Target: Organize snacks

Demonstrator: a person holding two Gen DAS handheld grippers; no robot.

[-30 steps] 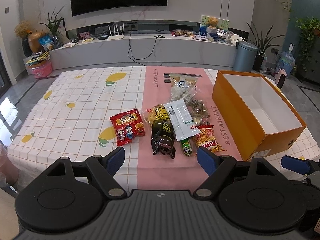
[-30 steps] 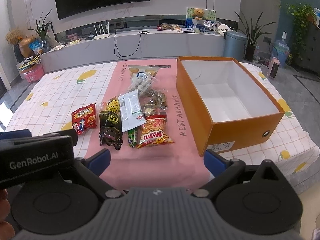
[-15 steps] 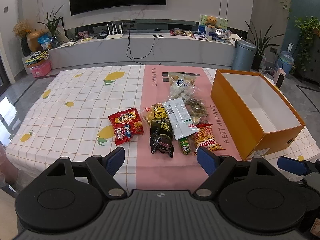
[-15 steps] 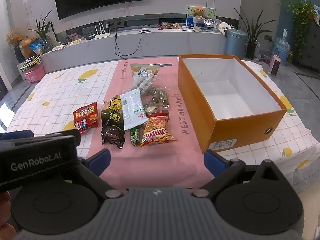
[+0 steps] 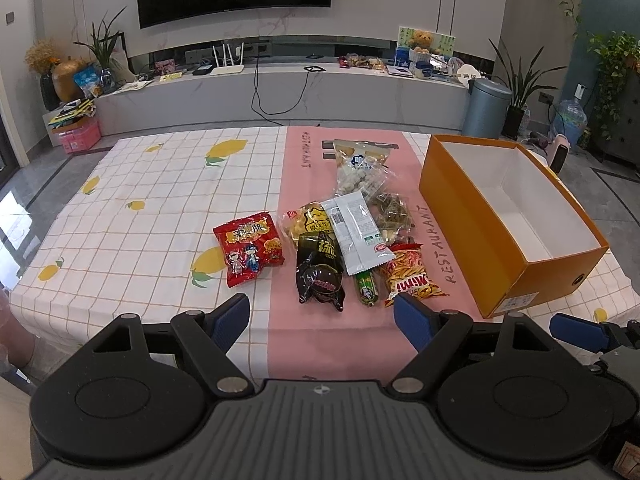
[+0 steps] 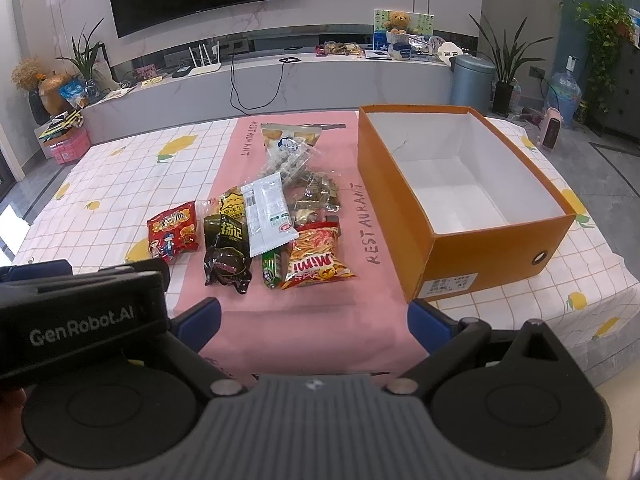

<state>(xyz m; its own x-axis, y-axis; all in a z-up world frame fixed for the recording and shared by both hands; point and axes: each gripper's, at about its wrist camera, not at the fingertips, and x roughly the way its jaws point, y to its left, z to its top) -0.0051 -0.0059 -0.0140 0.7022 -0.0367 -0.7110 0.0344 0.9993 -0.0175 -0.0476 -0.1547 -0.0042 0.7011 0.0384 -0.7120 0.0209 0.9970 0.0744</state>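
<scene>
Several snack packs lie in a loose pile on the pink strip of the tablecloth: a red packet (image 5: 248, 246), a black packet (image 5: 320, 270), a white sachet (image 5: 358, 232), a green stick (image 5: 366, 290), an orange Mimi bag (image 5: 412, 276) and a clear bag of sweets (image 5: 360, 168). An empty orange box (image 5: 472, 216) with a white inside stands to their right, its wall (image 6: 394, 200) facing the pile. My left gripper (image 5: 322, 318) hovers open at the near table edge, holding nothing. My right gripper (image 6: 314, 322) is open too, in front of the Mimi bag (image 6: 316, 266).
The table (image 5: 140, 200) wears a white checked cloth with lemon prints. The left gripper's body (image 6: 80, 316) fills the right wrist view's lower left. Behind the table run a low TV bench (image 5: 280, 92), a grey bin (image 5: 488, 106) and potted plants.
Both grippers have drawn back and risen slightly from the table, so the snacks and box look a little farther away. Nothing on the table moved.
</scene>
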